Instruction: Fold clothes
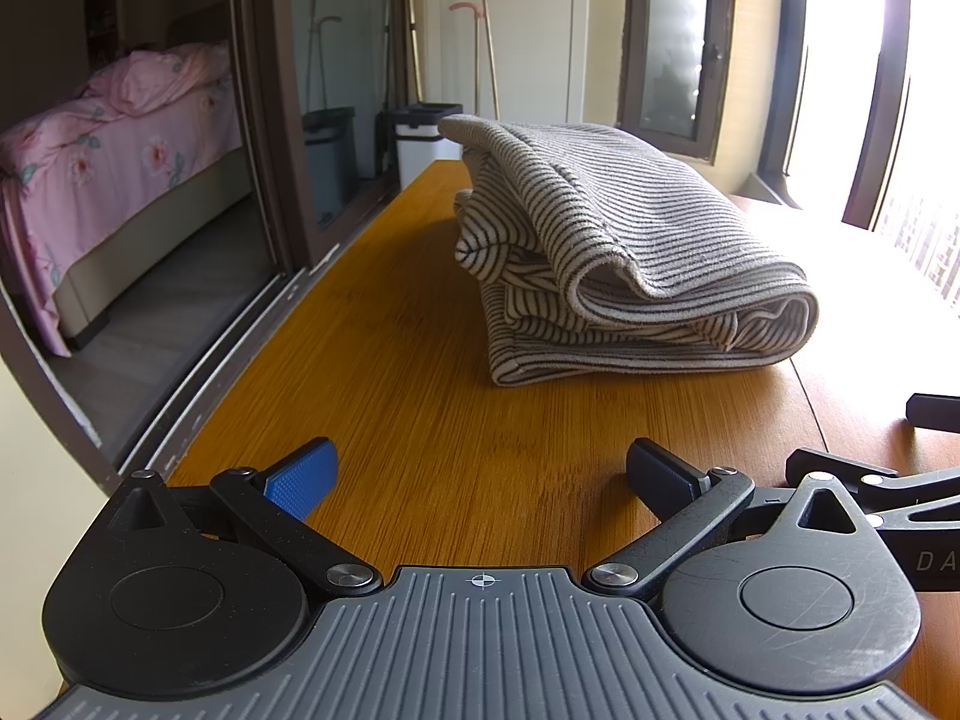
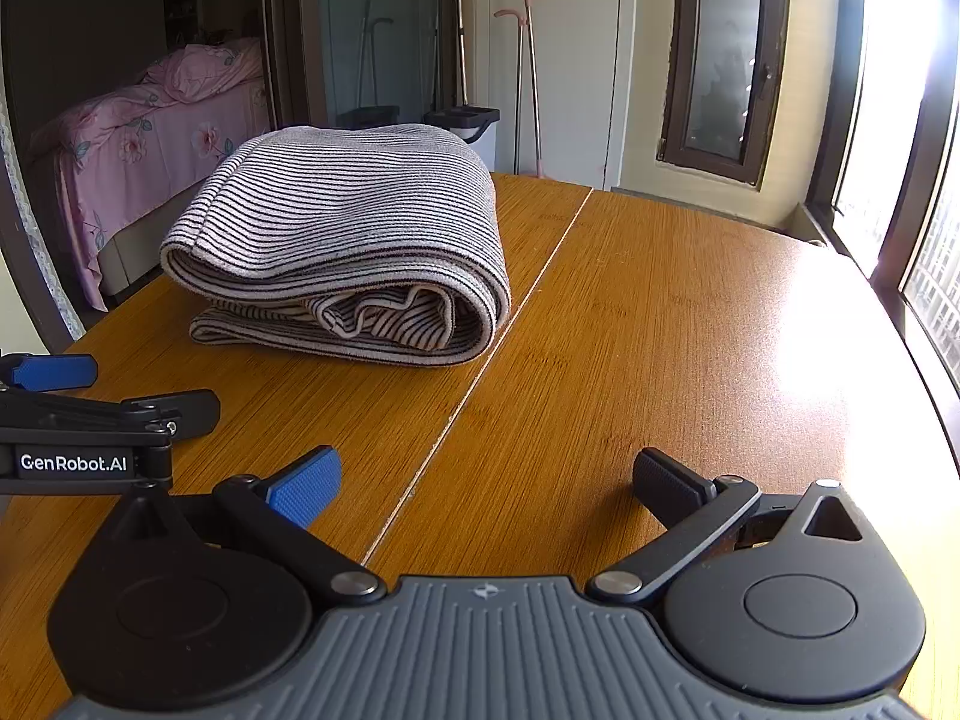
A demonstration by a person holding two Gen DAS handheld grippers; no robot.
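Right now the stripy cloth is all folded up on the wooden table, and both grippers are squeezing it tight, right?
Not quite. The stripy cloth is folded on the wooden table, but the left gripper and right gripper are both open and apart from it, as both wrist views show.

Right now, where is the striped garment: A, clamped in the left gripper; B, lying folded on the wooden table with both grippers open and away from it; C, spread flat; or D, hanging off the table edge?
B: the striped garment lies folded on the wooden table, clear of the open left gripper and right gripper.
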